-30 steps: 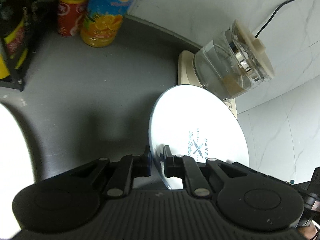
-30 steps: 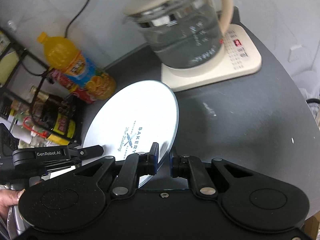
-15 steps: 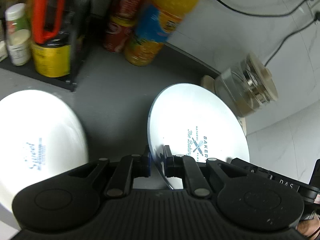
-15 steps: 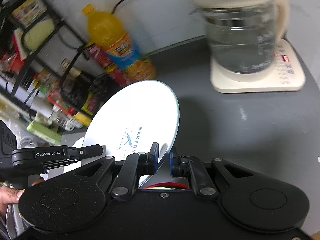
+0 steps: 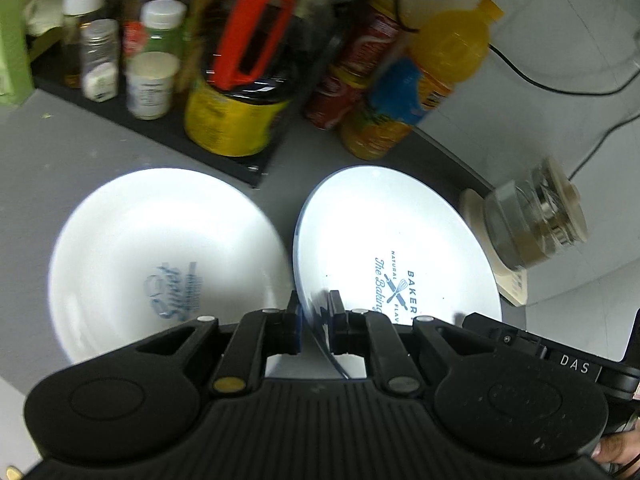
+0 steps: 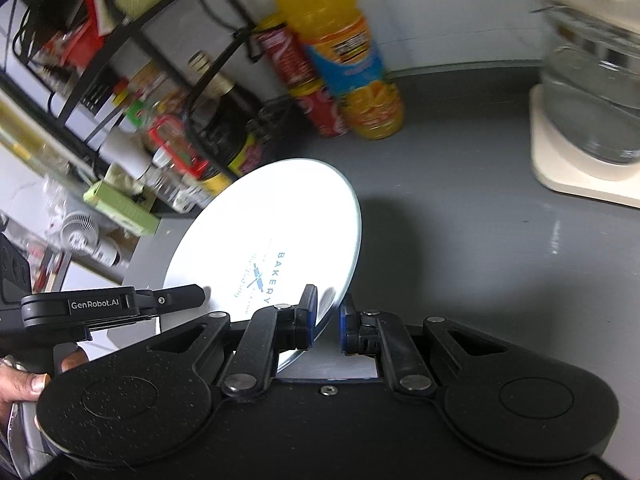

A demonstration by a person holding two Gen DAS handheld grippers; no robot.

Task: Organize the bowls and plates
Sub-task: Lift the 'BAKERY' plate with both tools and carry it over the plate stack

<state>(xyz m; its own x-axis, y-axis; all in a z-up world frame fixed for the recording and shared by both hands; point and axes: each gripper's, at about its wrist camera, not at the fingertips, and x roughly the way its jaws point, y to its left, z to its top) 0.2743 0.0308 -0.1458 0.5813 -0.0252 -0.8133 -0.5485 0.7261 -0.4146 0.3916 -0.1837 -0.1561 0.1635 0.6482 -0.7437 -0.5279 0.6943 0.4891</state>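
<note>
A white plate printed "Bakery" (image 5: 396,248) hangs tilted above the grey counter, held at opposite rims by both grippers. My left gripper (image 5: 314,316) is shut on its near-left rim. My right gripper (image 6: 328,312) is shut on the opposite rim of the same plate (image 6: 272,240). In the right wrist view, one of the left gripper's fingers (image 6: 176,298) shows along the plate's left side, with a hand below it. A second white plate with blue print (image 5: 160,256) lies flat on the counter, just left of the held one.
A black rack (image 5: 224,152) with jars and bottles stands right behind both plates. An orange juice bottle (image 6: 344,52) and red cans (image 6: 304,80) stand beside the rack. A glass kettle on a cream base (image 6: 588,120) is at the right. Cables run along the wall.
Both grippers have carried the plate left, from the kettle towards the rack. The flat plate on the counter has come fully into the left wrist view.
</note>
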